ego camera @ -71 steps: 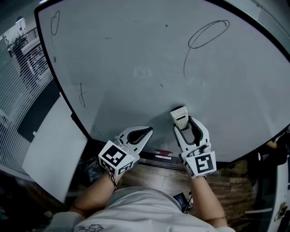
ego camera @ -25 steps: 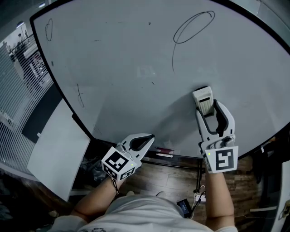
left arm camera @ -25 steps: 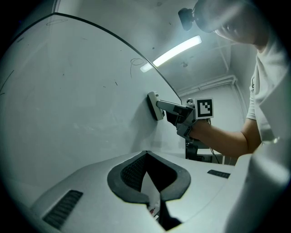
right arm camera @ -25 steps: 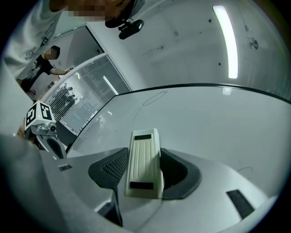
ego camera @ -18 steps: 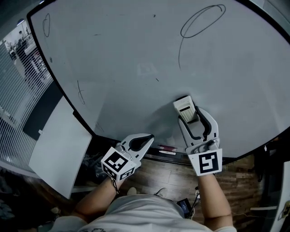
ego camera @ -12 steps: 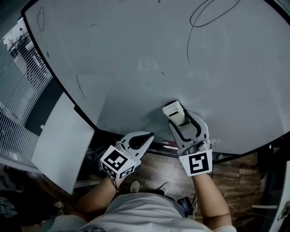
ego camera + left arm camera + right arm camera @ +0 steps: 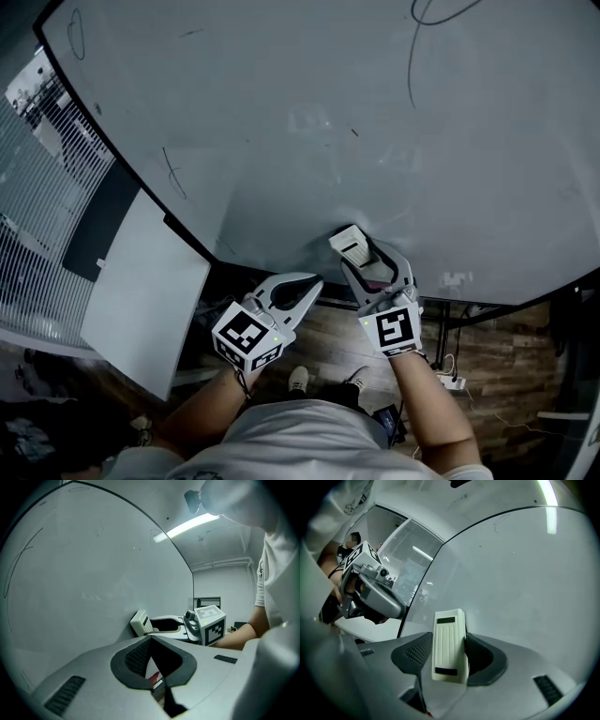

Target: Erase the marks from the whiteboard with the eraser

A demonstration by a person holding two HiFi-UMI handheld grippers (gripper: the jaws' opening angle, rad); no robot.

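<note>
The whiteboard [image 7: 281, 112] fills the upper head view. It carries a curved black line [image 7: 410, 84] at the top right, a tiny dash [image 7: 353, 132] and a thin stroke [image 7: 173, 176] at the left. My right gripper [image 7: 361, 258] is shut on the white eraser [image 7: 352, 249], which presses on the board near its lower edge. In the right gripper view the eraser [image 7: 449, 644] stands upright between the dark pads of that gripper [image 7: 449, 656]. My left gripper [image 7: 305, 284] is shut and empty, just below the board's edge. The left gripper view shows that gripper [image 7: 152, 656] and, beyond it, the eraser [image 7: 139, 622].
A white panel [image 7: 141, 291] leans below the board at the left, beside window blinds [image 7: 28, 216]. Wooden floor [image 7: 469, 347] with cables lies underneath. A red marker [image 7: 153, 678] shows through the left gripper's jaws, on the ledge under the board.
My right gripper has carried the eraser down and left across the board to its lower edge. The head view has tilted down. The left gripper has barely moved.
</note>
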